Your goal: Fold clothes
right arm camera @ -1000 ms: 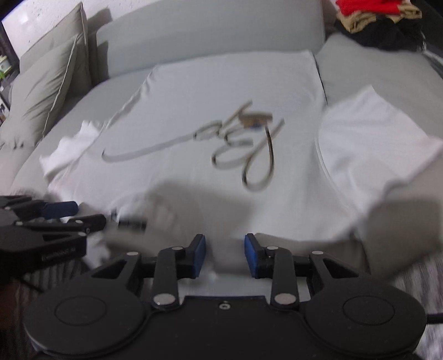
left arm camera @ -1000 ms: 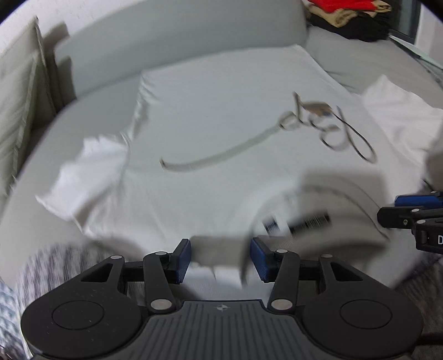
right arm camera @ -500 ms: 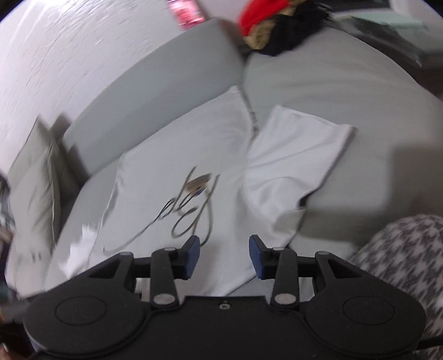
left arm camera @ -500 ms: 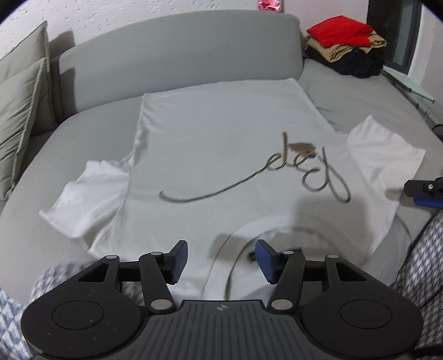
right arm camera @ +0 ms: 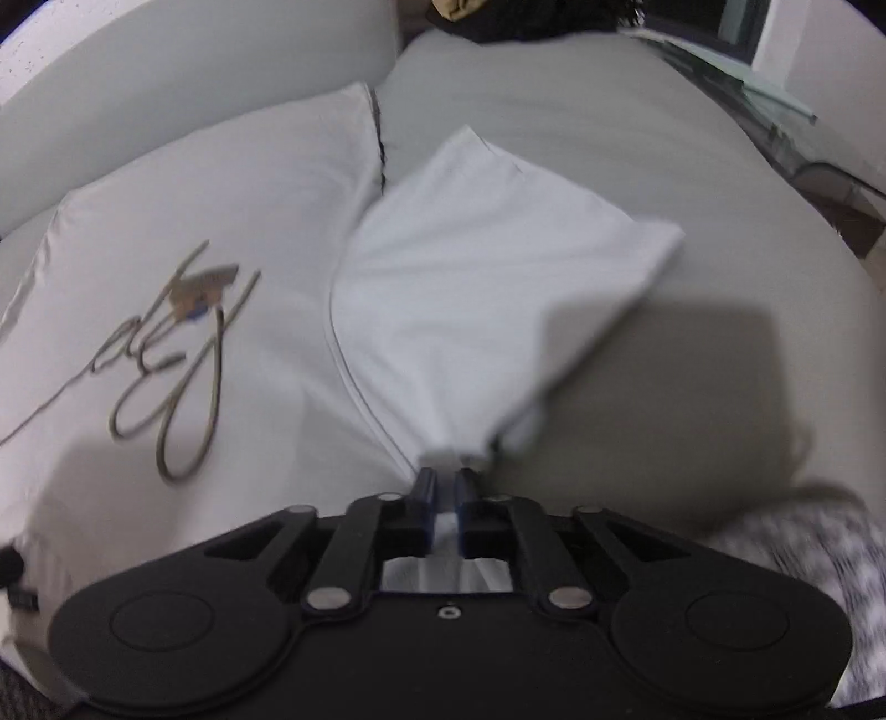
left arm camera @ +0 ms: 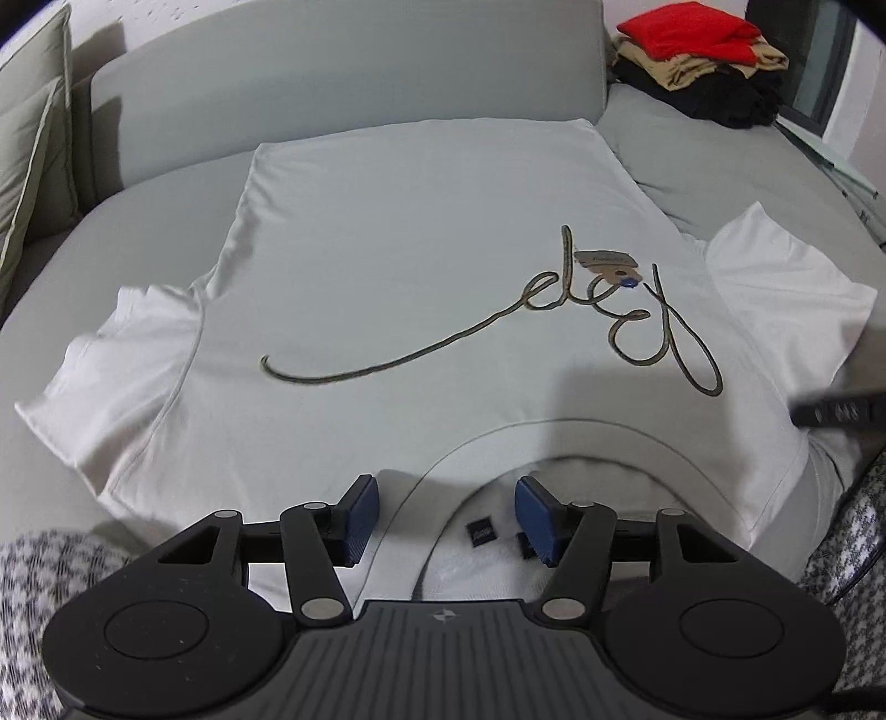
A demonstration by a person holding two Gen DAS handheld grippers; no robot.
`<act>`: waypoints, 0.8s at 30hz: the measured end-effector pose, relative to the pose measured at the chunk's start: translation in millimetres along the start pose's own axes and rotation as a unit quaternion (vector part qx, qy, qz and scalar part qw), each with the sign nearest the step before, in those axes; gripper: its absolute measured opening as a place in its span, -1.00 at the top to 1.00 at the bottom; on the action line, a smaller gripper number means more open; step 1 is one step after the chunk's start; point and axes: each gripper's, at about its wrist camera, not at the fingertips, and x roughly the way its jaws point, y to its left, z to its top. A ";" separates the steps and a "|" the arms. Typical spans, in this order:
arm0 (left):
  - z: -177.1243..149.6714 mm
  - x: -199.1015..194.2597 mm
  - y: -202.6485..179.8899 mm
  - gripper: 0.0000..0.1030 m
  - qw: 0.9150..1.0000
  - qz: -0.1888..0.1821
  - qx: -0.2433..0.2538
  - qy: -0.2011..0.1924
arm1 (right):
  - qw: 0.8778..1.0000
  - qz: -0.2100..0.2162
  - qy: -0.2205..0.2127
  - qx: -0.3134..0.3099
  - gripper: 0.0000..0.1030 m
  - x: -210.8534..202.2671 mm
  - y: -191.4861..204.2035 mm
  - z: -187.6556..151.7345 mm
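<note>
A white T-shirt (left arm camera: 421, 266) with a looping script print (left arm camera: 637, 310) lies flat, front up, on the grey sofa seat (left arm camera: 720, 166), collar toward me. My left gripper (left arm camera: 447, 512) hangs open just above the collar (left arm camera: 554, 437), nothing between its blue pads. In the right wrist view my right gripper (right arm camera: 442, 490) is shut on the near shoulder corner of the shirt's right sleeve (right arm camera: 487, 266), and the cloth bunches between the pads. The tip of the right gripper (left arm camera: 836, 412) shows at the right edge of the left wrist view.
A stack of folded clothes, red on top (left arm camera: 692, 33), sits at the sofa's far right corner. Grey cushions (left arm camera: 27, 138) lean at the left. Checked fabric (left arm camera: 50, 576) lies near both lower corners. The sofa backrest (left arm camera: 332, 72) rises behind the shirt.
The left gripper has lifted off the collar and stays open. The right gripper swung right to the sleeve and went from open to shut on its near corner.
</note>
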 end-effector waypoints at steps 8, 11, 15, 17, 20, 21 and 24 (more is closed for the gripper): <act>4.6 -12.7 -9.9 -0.03 0.999 -0.006 0.023 -0.031 | 0.991 0.117 -0.058 0.022 0.85 -43.4 -4.0 -13.7; -0.7 -5.2 -16.0 -0.03 0.999 0.001 0.039 -0.015 | 0.988 0.150 -0.045 -0.009 0.85 -31.7 14.4 -17.0; -9.0 -10.3 -19.4 -0.08 0.998 0.014 0.062 0.001 | 0.988 0.142 0.005 -0.065 0.85 -31.6 20.1 -32.3; -8.9 -18.6 -15.7 -0.08 0.999 0.008 0.051 0.010 | 0.986 0.157 0.034 -0.039 0.84 -37.7 6.1 -31.3; -9.2 -32.1 -13.0 -0.08 0.999 0.003 0.038 -0.012 | 0.982 0.189 0.018 0.011 0.68 -52.7 -20.7 -26.7; -8.5 -36.0 -13.0 -0.09 0.999 0.004 0.037 -0.020 | 0.980 0.196 -0.016 0.031 0.53 -61.1 -31.2 -23.6; -3.6 -43.5 -13.9 -0.13 0.998 0.018 0.042 -0.033 | 0.967 0.202 -0.112 0.109 -0.23 -78.1 -67.8 -11.4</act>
